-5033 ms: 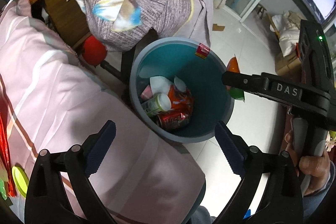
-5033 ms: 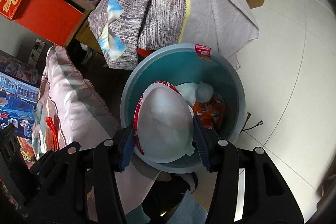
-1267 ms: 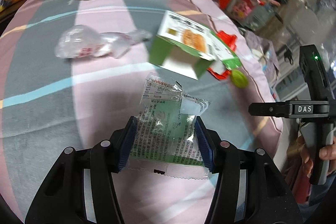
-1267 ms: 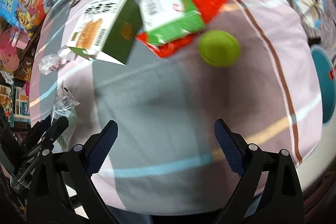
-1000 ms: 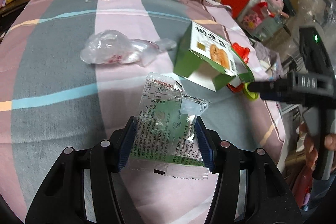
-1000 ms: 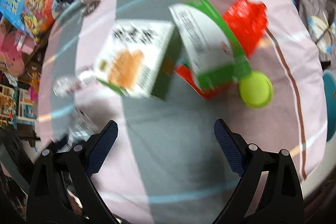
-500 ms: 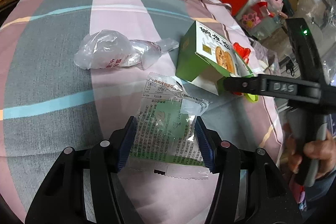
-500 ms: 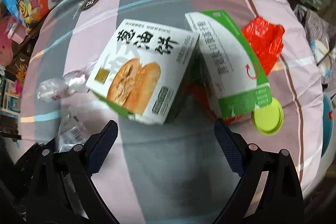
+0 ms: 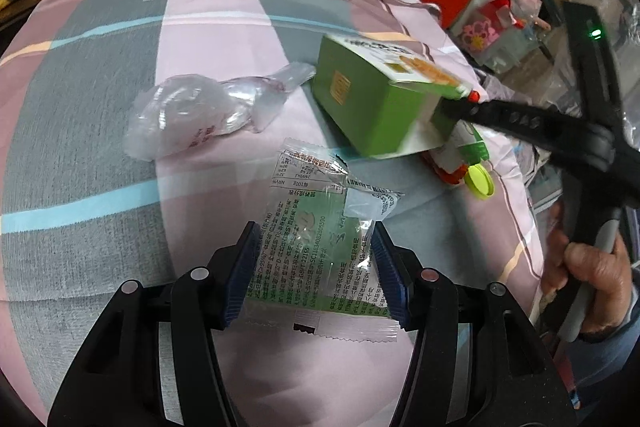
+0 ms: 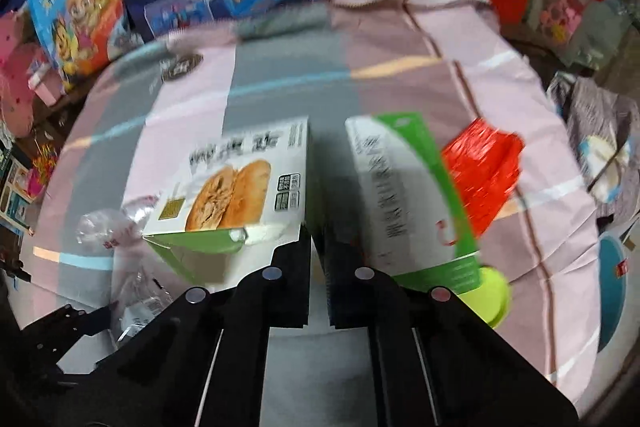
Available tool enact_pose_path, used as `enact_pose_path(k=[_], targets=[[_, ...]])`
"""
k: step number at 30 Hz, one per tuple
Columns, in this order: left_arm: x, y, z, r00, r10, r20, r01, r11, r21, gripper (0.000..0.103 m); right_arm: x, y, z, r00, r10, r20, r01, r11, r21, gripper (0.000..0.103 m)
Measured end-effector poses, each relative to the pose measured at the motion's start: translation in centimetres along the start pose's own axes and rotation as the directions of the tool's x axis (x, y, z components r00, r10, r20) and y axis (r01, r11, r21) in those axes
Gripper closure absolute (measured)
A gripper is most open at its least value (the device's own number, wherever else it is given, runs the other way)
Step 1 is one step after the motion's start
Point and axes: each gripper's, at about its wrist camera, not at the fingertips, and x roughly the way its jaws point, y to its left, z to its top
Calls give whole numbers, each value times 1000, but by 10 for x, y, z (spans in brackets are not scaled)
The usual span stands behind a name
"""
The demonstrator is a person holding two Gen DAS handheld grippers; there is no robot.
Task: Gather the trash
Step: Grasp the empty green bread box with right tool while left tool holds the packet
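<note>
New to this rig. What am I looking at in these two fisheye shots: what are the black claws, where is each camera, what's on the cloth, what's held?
There is no robot here. A person carries a two-finger gripper in each hand, and each one has a camera looking along its fingers. One picture comes from each.

The left gripper is clamped on a green wrapper. The right gripper is shut, right beside a pastry box. Whether it pinches the box's flap is unclear. In the left view, the person's hand grips its handle.

On the striped bedcover also lie a clear plastic bag, a green-and-white box, a red bag and a lime lid.
</note>
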Motion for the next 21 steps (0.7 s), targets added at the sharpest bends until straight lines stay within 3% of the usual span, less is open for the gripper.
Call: enact_pose_path(k=[7, 12, 18, 21], targets=[[-13, -22, 5, 999, -11, 42, 10, 999, 31, 46, -30, -23, 0, 999, 20, 33, -21, 1000, 19, 98], [-16, -35, 6, 999, -10, 52, 7, 998, 55, 46, -31, -29, -10, 997, 69, -26, -68, 998, 12, 97], [-9, -42, 6, 999, -8, 34, 6, 998, 57, 46, -14, -30, -9, 990, 112, -86, -111, 994, 24, 83], [-6, -45, 7, 1000, -3, 25, 2, 998, 64, 46, -3, -29, -8, 988, 116, -100, -114, 993, 25, 81]])
